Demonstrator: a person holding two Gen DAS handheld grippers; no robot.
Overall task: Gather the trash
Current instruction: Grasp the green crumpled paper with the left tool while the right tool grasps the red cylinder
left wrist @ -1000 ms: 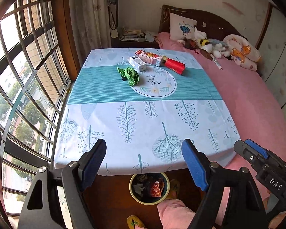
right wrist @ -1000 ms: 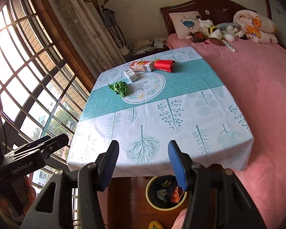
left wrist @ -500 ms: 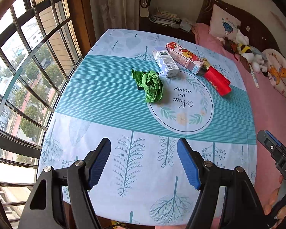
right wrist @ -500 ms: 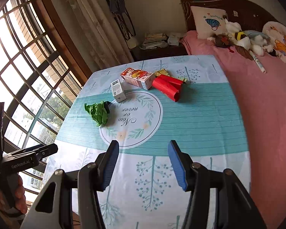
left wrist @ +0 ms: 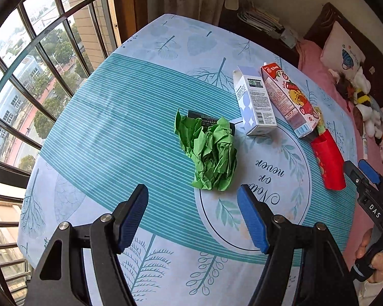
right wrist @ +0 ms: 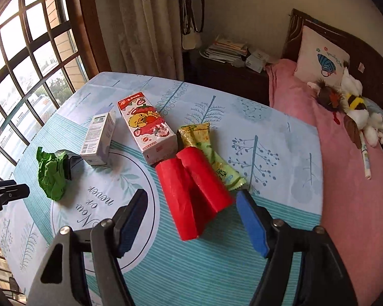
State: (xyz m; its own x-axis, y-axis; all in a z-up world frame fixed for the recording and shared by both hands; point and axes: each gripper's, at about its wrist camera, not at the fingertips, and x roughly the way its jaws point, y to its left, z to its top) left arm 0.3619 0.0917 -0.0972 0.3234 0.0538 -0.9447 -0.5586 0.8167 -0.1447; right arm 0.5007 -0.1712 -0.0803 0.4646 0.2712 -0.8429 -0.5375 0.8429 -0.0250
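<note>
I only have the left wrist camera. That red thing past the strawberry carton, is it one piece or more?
Observer: It looks like two red rolls, side by side and touching.
Operator: Anything behind them?
Observer: A yellow-green snack wrapper lies flat alongside them, on the bed side.
Operator: Is the other gripper open?
Observer: Yes. The right gripper has just been opening its jaws. The rolls show between its fingers, but the pads touch nothing.
</note>
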